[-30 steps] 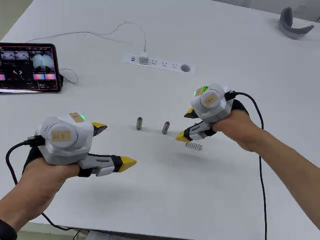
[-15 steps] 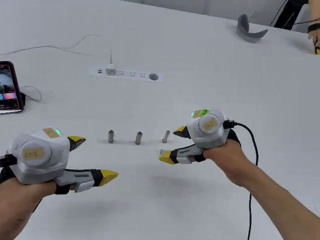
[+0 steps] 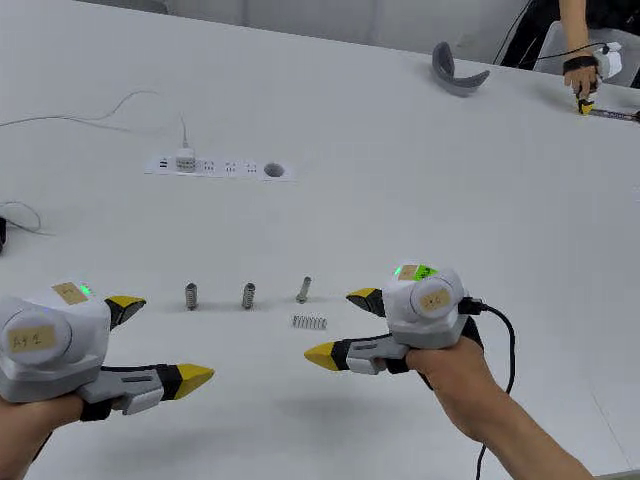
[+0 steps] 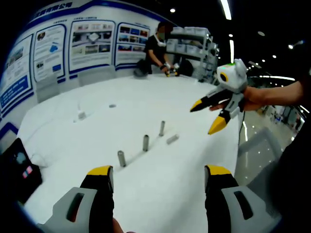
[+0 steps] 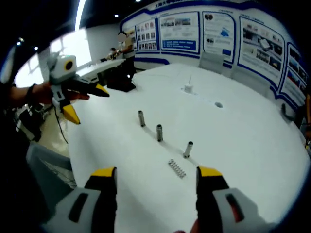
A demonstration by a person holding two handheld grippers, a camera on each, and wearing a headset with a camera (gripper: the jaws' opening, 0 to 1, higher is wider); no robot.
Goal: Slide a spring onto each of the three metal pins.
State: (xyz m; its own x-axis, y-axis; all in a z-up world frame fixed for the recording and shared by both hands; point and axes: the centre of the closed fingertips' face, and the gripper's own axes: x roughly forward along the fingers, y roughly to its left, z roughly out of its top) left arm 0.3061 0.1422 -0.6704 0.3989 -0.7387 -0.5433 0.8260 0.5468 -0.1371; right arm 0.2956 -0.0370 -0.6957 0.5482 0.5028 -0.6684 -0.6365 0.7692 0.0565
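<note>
Three short metal pins stand in a row on the white table. The left pin (image 3: 191, 296) and middle pin (image 3: 248, 295) look thick and ribbed, with a spring around each. The right pin (image 3: 303, 290) looks thin and bare. A loose spring (image 3: 309, 322) (image 5: 176, 168) lies flat just in front of it. My right gripper (image 3: 341, 325) (image 5: 155, 172) is open and empty, its tips just right of the loose spring. My left gripper (image 3: 160, 340) (image 4: 159, 171) is open and empty, hovering left of the pins and nearer to me.
A white power strip (image 3: 210, 166) with a plugged cable lies farther back, beside a round table hole (image 3: 274, 170). A grey curved object (image 3: 455, 72) rests at the far edge. Another person's hand (image 3: 580, 75) works at the far right corner.
The camera has swung right. My right gripper has drawn back from the third pin, which now shows, and sits lower and to the right. The spring still lies where it was.
</note>
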